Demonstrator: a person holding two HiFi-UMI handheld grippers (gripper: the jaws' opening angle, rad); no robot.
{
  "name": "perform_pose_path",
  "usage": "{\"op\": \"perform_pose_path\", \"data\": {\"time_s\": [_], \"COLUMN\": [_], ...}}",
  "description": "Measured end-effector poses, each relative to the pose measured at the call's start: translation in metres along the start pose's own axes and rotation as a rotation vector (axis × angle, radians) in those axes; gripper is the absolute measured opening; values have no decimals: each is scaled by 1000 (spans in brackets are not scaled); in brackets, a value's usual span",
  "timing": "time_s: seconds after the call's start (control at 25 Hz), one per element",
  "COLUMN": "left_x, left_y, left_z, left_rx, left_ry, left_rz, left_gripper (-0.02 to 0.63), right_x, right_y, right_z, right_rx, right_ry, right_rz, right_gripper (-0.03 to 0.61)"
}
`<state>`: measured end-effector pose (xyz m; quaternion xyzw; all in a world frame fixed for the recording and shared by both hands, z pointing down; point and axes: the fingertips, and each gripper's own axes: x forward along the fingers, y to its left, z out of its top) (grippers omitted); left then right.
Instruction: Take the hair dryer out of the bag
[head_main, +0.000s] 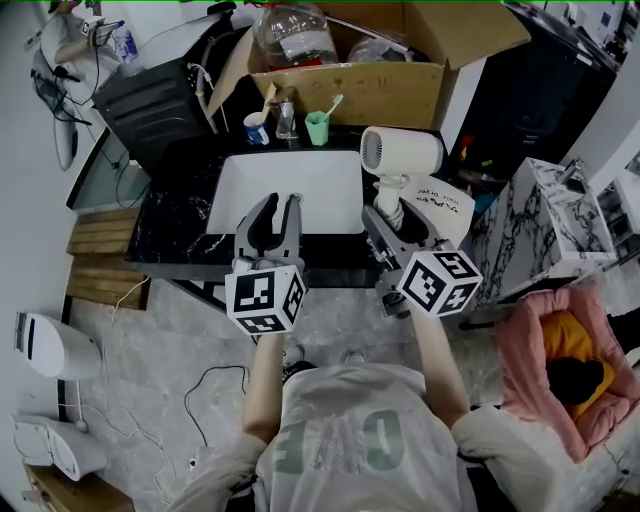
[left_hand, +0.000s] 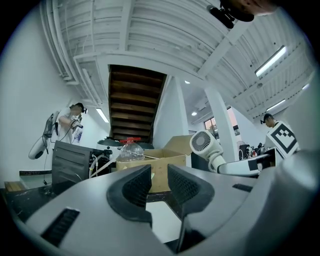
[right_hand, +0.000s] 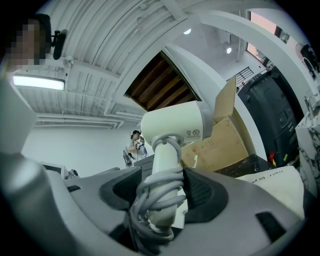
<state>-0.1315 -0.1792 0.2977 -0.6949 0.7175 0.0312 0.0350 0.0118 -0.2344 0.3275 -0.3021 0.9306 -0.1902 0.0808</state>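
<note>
The white hair dryer (head_main: 400, 152) stands upright above the counter, its round head on top and its grey cord wound round the handle. My right gripper (head_main: 398, 222) is shut on that handle; the right gripper view shows the dryer (right_hand: 172, 122) between the pads (right_hand: 204, 190). The white printed bag (head_main: 445, 203) lies just right of it, also seen as the bag (right_hand: 277, 187) in the right gripper view. My left gripper (head_main: 283, 200) hovers over the white tray (head_main: 320, 185), open with nothing between its pads (left_hand: 137, 187). The left gripper view has the dryer (left_hand: 204, 143) at its right.
An open cardboard box (head_main: 350, 85) with a clear plastic jug (head_main: 295, 35) sits at the back. Two cups (head_main: 257, 128) (head_main: 317, 127) and a small bottle (head_main: 286, 120) stand before it. A black case (head_main: 150, 100) is left, a marbled box (head_main: 550, 225) and pink cushion (head_main: 560, 370) right.
</note>
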Motion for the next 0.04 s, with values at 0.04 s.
{"op": "perform_pose_path", "data": {"time_s": [0.04], "left_x": [-1], "left_y": [0], "left_z": [0], "left_rx": [-2], "left_ry": [1], "left_rz": [1], "left_gripper": [110], "right_x": [-1], "right_y": [0], "right_z": [-1], "right_rx": [2], "right_ry": [3], "right_rz": [1], "right_gripper": [267]}}
